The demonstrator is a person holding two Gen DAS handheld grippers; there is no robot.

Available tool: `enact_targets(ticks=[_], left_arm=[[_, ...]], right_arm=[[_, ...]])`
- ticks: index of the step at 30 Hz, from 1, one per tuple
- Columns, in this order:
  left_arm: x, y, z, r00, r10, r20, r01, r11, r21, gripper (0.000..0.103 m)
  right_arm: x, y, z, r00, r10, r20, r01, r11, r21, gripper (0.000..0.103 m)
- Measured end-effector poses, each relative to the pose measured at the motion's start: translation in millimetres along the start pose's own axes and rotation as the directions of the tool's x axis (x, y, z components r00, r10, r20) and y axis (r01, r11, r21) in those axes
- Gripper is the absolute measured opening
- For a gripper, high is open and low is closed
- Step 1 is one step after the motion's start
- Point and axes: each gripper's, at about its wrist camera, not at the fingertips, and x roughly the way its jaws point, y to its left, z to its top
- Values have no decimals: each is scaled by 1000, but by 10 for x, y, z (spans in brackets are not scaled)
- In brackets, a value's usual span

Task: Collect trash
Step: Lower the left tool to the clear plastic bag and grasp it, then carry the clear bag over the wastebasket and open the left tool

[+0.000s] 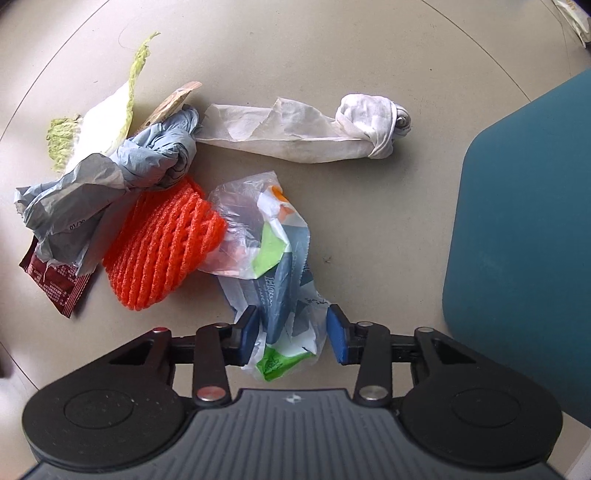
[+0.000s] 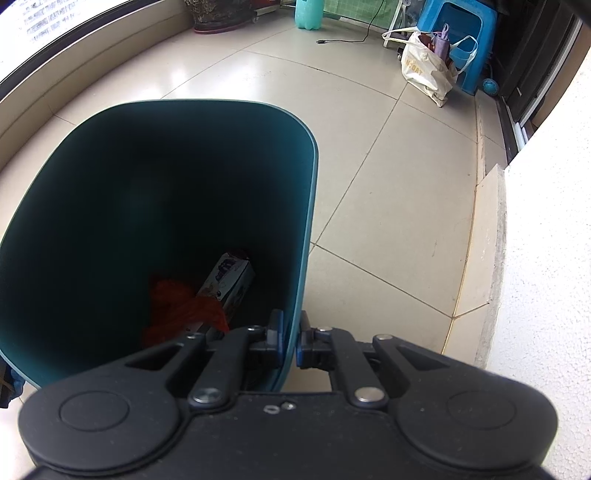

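Note:
A pile of trash lies on the tiled floor in the left wrist view: a crumpled clear plastic wrapper (image 1: 280, 280) printed blue and green, an orange foam net (image 1: 166, 251), a grey plastic bag (image 1: 110, 184), a twisted white tissue (image 1: 306, 133), a cabbage leaf (image 1: 107, 122) and a dark red sachet (image 1: 59, 284). My left gripper (image 1: 291, 332) points down over the wrapper's near end, and both blue pads touch its sides. My right gripper (image 2: 290, 339) is shut on the wall of the teal bin (image 2: 310, 206). Inside the bin lie an orange net (image 2: 177, 306) and a small carton (image 2: 229, 277).
The teal bin's side (image 1: 524, 236) stands just right of the pile. Farther off in the right wrist view are a white shopping bag (image 2: 428, 70), a blue stool (image 2: 465, 22), a teal bottle (image 2: 308, 13) and a white wall ledge (image 2: 495, 236) on the right.

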Motion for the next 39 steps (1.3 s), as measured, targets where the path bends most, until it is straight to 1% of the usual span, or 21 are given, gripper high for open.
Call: enact_targets(ticks=[1,3,6,12,17,20,23,24,25,30,34,36,37,39], left_arm=[[-21,10,-19,1000,7,4,-7,1000,0,31],[-65,36,-50,1000,11,8,-11,1000,1,24],[-152,128,-112,1000,-11,9,12,1000,-10,18],[-410,231,-312,998,-65,19,64,998,12,15],[-767,237,-507,994,-106,22,105,993,53,15],[-1062,185,-588,991,-123,48,118,988,99,15],[-1395,11,-654,986,-132,99,113,977,182,15],[-1521,-33,-672,984,-140,111,115,972,206,15],[-1551,-60,-641,981,-150,121,120,967,222,15],[-2160,-246,-686,965,-179,191,113,943,313,15],[-2604,-396,-654,944,-230,238,135,924,357,15],[-2802,-494,-622,934,-244,262,131,914,384,15],[-2923,-557,-599,925,-258,280,132,907,400,15],[-3074,-686,-553,913,-272,304,122,893,433,15]], right_arm=[[-1,3,1,1000,-1,0,1,1000,1,6],[1,12,-1,1000,-5,2,5,1000,-2,6],[20,36,-8,1000,-12,0,12,1000,-9,6],[17,90,-30,1000,-27,10,28,999,-29,6],[9,106,-43,1000,-27,12,27,999,-26,6],[1,99,-40,1000,-23,12,24,999,-23,6],[-5,101,-47,1000,-26,16,26,999,-27,6],[-7,101,-49,999,-28,17,29,999,-30,6],[-8,107,-53,999,-29,18,30,999,-31,6],[-14,121,-58,999,-26,18,27,999,-41,6],[-23,115,-60,1000,-21,18,22,999,-38,6],[-27,104,-57,1000,-19,18,20,999,-37,6],[-28,103,-57,1000,-19,18,20,999,-38,6],[-29,103,-57,1000,-19,18,19,999,-39,6]])
